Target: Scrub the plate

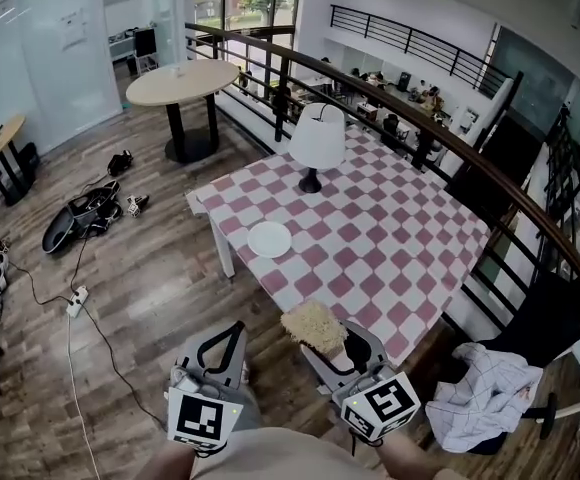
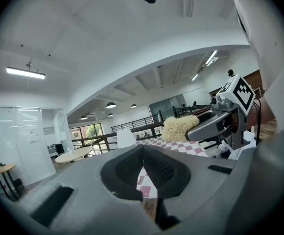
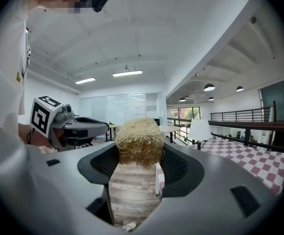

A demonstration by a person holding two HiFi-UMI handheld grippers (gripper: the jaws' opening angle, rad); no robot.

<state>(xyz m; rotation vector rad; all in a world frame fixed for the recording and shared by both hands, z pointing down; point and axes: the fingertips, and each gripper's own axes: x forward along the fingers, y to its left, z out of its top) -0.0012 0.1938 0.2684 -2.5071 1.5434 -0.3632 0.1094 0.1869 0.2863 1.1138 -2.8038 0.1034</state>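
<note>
A white plate (image 1: 269, 239) lies empty near the front left edge of the table with the pink-and-white checked cloth (image 1: 400, 258). Both grippers are held off the table, above the wooden floor in front of it. My right gripper (image 1: 326, 336) is shut on a straw-coloured scrubber (image 1: 313, 324); in the right gripper view this scrubber (image 3: 138, 141) fills the gap between the jaws. My left gripper (image 1: 237, 327) is to the left of the right one, its jaws closed together with nothing between them (image 2: 142, 148). The plate does not show in either gripper view.
A white table lamp (image 1: 317, 138) stands on the table behind the plate. A dark railing (image 1: 450, 138) runs along the table's far side. A chair with draped clothing (image 1: 485, 383) sits at the right. Bags and cables (image 1: 90, 213) lie on the floor at the left, near a round table (image 1: 182, 80).
</note>
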